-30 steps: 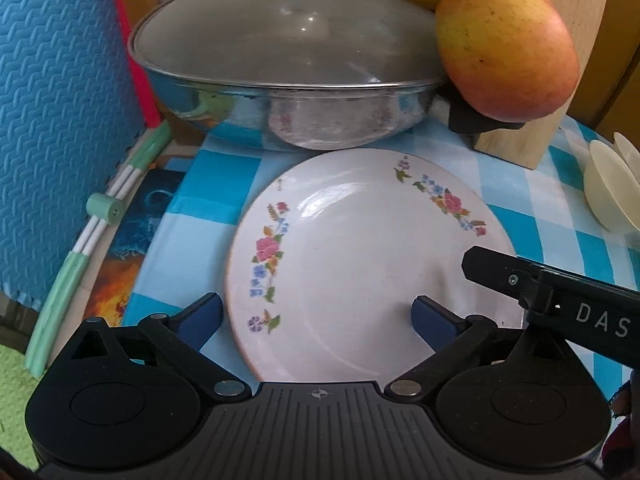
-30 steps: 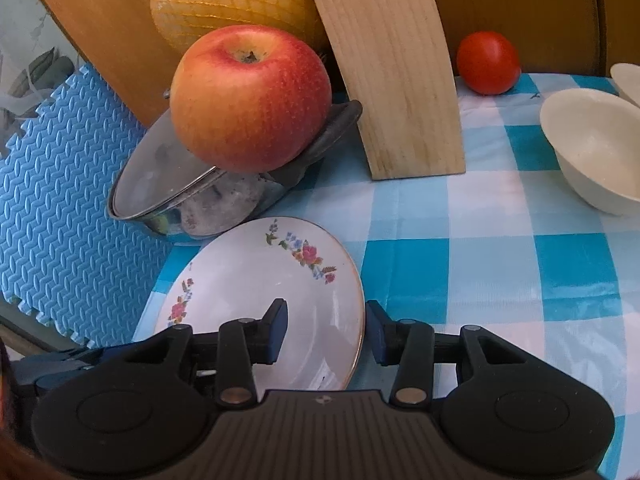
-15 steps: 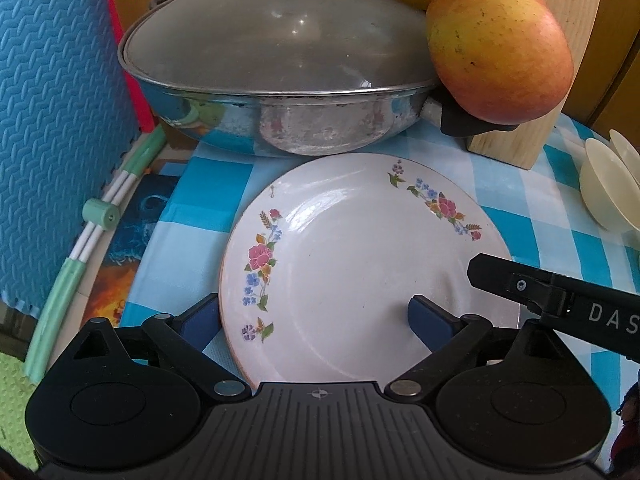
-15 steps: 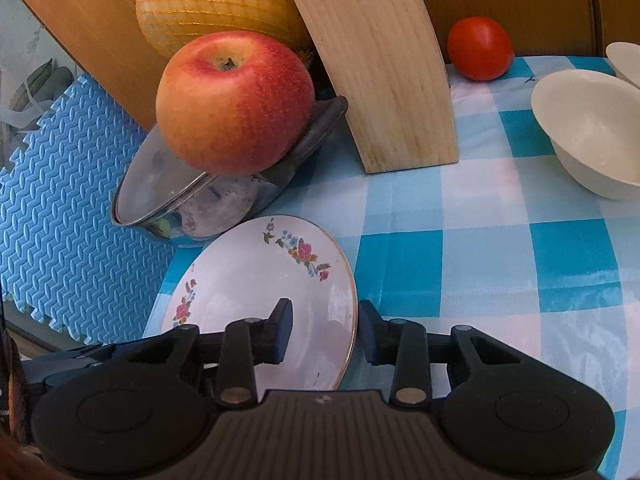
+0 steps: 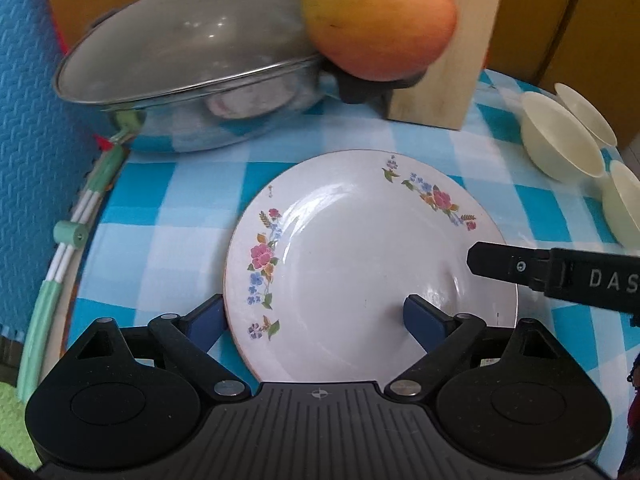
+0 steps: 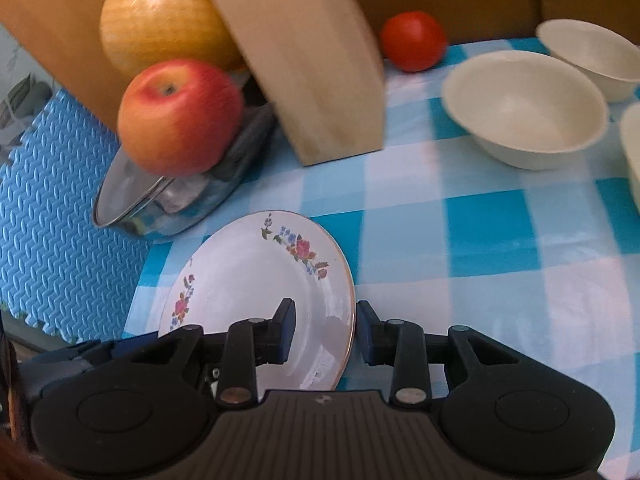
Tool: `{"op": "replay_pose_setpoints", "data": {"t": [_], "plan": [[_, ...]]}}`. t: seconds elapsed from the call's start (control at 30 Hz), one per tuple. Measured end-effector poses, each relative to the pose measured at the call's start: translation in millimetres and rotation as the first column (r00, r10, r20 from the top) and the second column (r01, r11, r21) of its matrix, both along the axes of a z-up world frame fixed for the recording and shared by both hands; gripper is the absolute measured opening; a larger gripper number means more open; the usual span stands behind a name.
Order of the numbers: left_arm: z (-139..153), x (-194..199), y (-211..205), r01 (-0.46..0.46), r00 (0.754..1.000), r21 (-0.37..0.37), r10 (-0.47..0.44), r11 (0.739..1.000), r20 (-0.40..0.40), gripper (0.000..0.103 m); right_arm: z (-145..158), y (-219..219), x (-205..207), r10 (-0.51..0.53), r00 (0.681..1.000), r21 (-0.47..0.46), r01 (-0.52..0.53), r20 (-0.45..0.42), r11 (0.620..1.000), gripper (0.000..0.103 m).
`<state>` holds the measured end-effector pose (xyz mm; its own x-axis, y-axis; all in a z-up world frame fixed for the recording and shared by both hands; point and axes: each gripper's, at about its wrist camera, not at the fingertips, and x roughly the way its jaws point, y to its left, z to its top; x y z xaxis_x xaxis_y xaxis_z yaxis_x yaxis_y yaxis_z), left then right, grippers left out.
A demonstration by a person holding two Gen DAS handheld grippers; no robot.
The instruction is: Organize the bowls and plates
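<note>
A white plate with flower prints (image 5: 360,248) is held above the blue checked tablecloth; it also shows in the right wrist view (image 6: 256,296). My left gripper (image 5: 316,320) is open wide, its fingers straddling the plate's near left rim. My right gripper (image 6: 325,330) is shut on the plate's right rim, one finger above and one below; its finger (image 5: 520,268) shows in the left wrist view. Three cream bowls (image 6: 524,108) sit at the right, also in the left wrist view (image 5: 560,136).
A steel pan with glass lid (image 5: 192,80) stands behind the plate, an apple (image 5: 376,20) resting on its handle. A wooden block (image 6: 304,60), a netted yellow fruit (image 6: 164,16) and a tomato (image 6: 412,40) stand at the back. Blue foam mat (image 5: 24,100) at left.
Both grippers and the plate have risen and pulled back from the pan and moved right; the pan and apple look farther away and more bowls have come into view.
</note>
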<state>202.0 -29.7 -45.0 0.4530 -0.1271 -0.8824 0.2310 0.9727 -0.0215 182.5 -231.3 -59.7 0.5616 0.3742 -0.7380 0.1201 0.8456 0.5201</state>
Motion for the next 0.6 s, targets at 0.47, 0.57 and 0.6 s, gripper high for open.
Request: {"op": "replay_pose_setpoints", "data": {"t": [0.47,0.57,0.6], "plan": [[1.8,2.7,-0.6,-0.037,0.999,-0.006,0.037,0.999,-0.005,0.094,-7.4,-9.0,-7.8,-0.041,0.999,0.087,0.039,0.019,0.995,0.034],[2.7,3.5,1.4,-0.044,0.999,-0.016,0.044,0.999,-0.01,0.094,-6.6,-6.6,-7.8,-0.035,0.999,0.074,0.033,0.022,0.997,0.034],[2.9,3.9,1.6,-0.047,0.999,-0.018,0.047,0.999,-0.011,0.094,-6.5,-5.9,-7.5,-0.032,0.999,0.069,0.03,0.023,0.997,0.034]]}}
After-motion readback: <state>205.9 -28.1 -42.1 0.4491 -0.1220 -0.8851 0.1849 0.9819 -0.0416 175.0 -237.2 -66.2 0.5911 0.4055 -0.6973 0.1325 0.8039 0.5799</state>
